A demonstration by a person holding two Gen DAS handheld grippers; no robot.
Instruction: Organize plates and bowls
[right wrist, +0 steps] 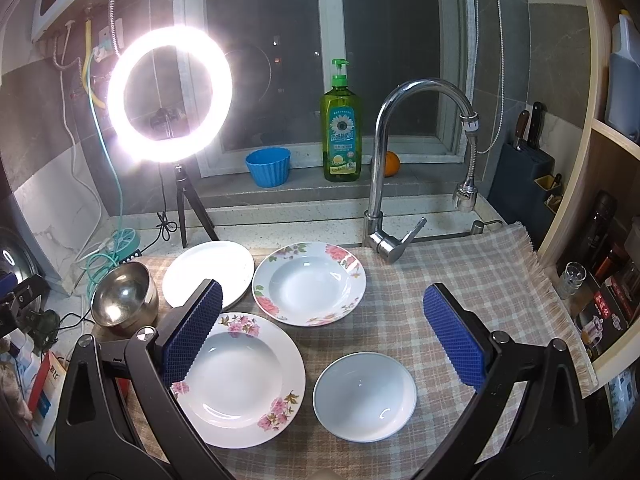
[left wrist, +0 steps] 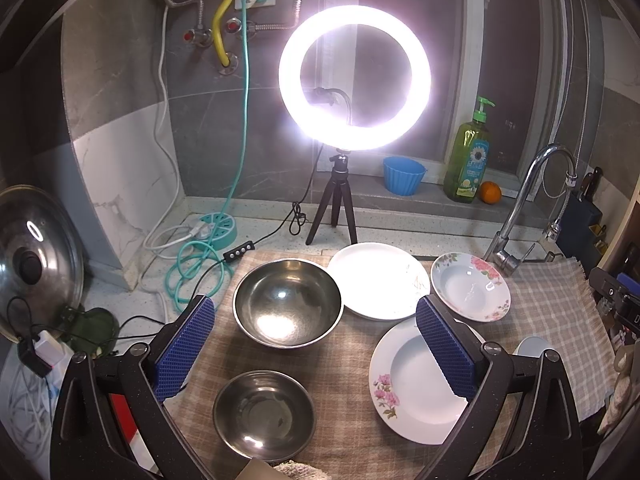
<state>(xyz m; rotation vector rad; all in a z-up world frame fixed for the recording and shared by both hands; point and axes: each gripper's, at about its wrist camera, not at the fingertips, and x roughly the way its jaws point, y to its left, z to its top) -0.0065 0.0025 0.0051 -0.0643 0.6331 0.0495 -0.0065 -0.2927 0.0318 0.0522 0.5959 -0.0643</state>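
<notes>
While both tools hang above the checked cloth, nothing is gripped.
Left hand-held gripper [left wrist: 316, 350]: held above the left half of the surface, looking down and forward; its blue pads are spread wide and empty, touching nothing.
Right hand-held gripper [right wrist: 322, 334]: held above the right half, same downward tilt; jaws spread wide, empty.
Large steel bowl [left wrist: 287, 303]: toward the back left of the cloth, between the left pads in view.
Small steel bowl [left wrist: 264, 415]: near the front edge, just in front of the large one.
Plain white plate [left wrist: 376, 280]: at the back edge, beside the large bowl.
Far floral plate [right wrist: 309, 283]: back centre, near the tap [right wrist: 400, 160].
Near floral plate [right wrist: 240, 380]: front centre.
Small white dish [right wrist: 365, 396]: just right of the near floral plate, apart from it.
</notes>
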